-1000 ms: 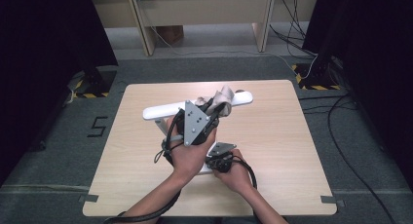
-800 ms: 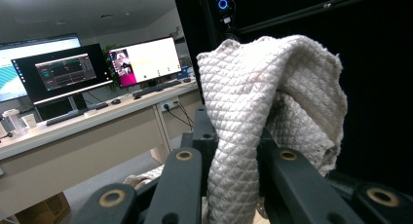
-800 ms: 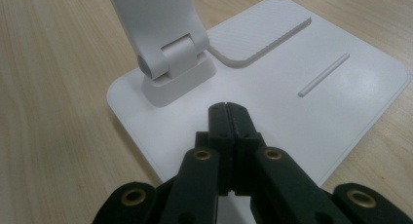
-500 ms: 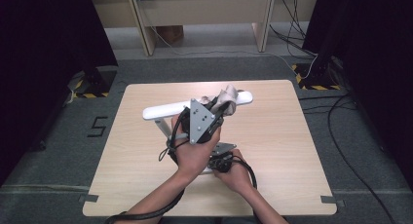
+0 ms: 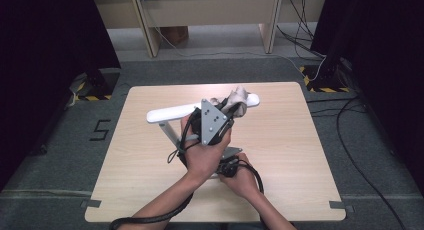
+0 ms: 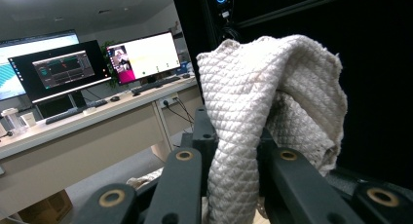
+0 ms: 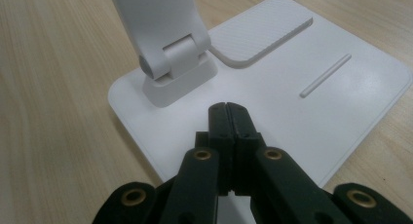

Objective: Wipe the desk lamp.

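The left gripper (image 5: 231, 108) pinched the cloth (image 5: 236, 101) against the lamp head (image 5: 170, 111), while the right gripper (image 7: 226, 109), jaws pressed together, pinned the lamp base (image 7: 341, 87); hard wiping might tip the lamp.

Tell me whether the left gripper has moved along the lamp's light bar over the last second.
Yes. The left gripper, shut on the cloth, has slid rightward along the white light bar, toward its far right end, in the high view.

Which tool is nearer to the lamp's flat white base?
Right. The right tool rests shut on the lamp base; the left tool holds the cloth up at the lamp head.
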Motion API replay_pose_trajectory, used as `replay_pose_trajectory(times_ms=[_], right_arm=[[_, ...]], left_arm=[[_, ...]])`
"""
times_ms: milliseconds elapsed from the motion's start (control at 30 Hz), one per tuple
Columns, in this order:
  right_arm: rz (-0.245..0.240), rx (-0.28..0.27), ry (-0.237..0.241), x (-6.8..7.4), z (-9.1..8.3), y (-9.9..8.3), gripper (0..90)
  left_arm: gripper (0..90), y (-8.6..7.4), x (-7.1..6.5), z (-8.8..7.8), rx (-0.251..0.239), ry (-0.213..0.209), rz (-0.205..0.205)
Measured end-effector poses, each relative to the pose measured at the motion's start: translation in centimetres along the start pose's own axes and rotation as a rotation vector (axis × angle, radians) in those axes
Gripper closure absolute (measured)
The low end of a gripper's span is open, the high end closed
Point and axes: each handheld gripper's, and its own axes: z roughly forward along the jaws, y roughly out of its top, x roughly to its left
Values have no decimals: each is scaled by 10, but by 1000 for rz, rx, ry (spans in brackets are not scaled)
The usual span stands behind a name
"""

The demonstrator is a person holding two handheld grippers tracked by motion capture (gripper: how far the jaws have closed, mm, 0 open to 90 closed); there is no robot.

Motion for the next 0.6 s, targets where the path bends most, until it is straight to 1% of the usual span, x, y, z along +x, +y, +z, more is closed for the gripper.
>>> replay_pose_trajectory(times_ms=[33, 67, 100, 133, 167, 200, 467, 600], right_arm=[[0, 0, 0, 0, 0, 0, 900], [-1, 0, 0, 0, 0, 0, 900], [-1, 0, 0, 0, 0, 0, 900], [-1, 0, 0, 0, 0, 0, 900], [-1, 0, 1, 0, 0, 0, 900], [-2, 0, 1, 0, 0, 0, 900], [-3, 1, 3, -1, 0, 0, 900], [-3, 2, 4, -1, 0, 0, 900]], left_arm=[[800, 0, -1, 1, 1, -1, 0], [800, 0, -3, 2, -1, -9, -8], [800, 0, -3, 2, -1, -9, -8], [800, 1, -3, 3, 1, -4, 4], [800, 1, -4, 4, 1, -13, -7], [800, 1, -5, 4, 6, -14, 2], [798, 1, -8, 8, -3, -28, -8], [798, 2, -10, 11, -2, -35, -5]])
